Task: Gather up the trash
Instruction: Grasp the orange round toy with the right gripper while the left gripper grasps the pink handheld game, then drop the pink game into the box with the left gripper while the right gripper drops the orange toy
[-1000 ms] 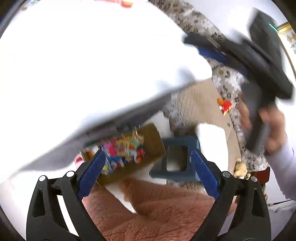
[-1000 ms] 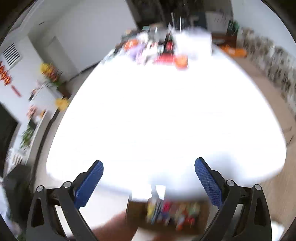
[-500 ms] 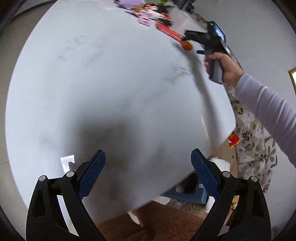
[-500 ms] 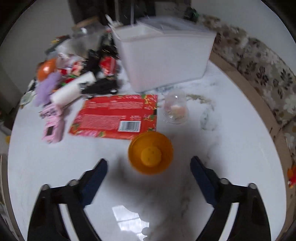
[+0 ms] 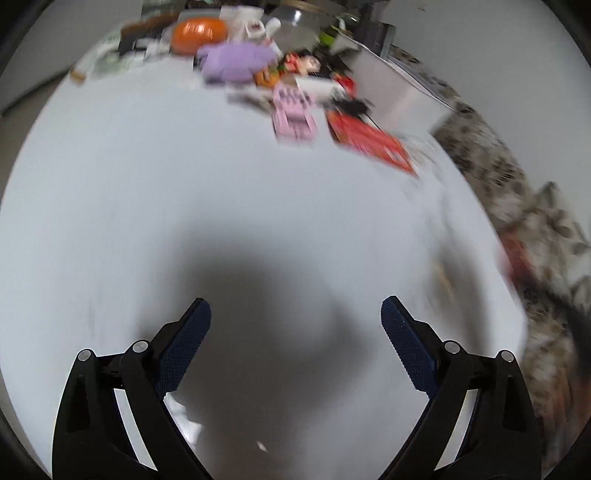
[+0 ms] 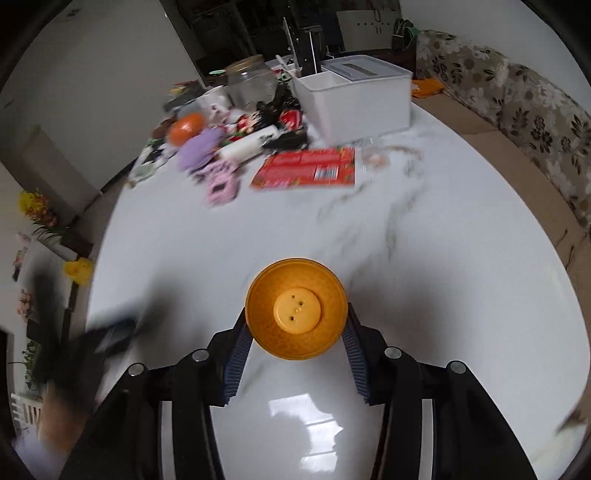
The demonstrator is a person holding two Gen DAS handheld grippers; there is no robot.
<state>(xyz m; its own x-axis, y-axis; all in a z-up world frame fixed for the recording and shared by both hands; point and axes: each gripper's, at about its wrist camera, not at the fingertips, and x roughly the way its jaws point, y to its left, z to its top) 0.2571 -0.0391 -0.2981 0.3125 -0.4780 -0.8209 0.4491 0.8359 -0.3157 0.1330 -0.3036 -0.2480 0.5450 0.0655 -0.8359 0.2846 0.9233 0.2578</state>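
An orange plastic bowl point(image 6: 295, 310) with a round raised centre sits between the blue pads of my right gripper point(image 6: 296, 325). The jaws are closing and both pads touch its rim; it hangs above the white marble table point(image 6: 443, 258). In the left wrist view my left gripper point(image 5: 295, 304) stands wide open over the bare table point(image 5: 147, 203), with nothing between its fingers. Small white paper scraps point(image 5: 184, 421) lie on the table beside its left finger. A flat red packet point(image 6: 306, 170) lies further back, also blurred in the left wrist view as the red packet point(image 5: 369, 142).
At the table's far side lies a clutter: a white plastic box point(image 6: 354, 99), a glass jar point(image 6: 251, 85), a purple plush point(image 5: 236, 61), a pink toy point(image 5: 293, 114), an orange ball point(image 5: 199, 29). A floral sofa point(image 6: 535, 110) runs along the right. A blurred hand point(image 6: 62, 406) shows at lower left.
My right gripper's jaws have narrowed onto the orange bowl, and the bowl has come away from the red packet with them. My left gripper has swept forward over the table towards the clutter, still open.
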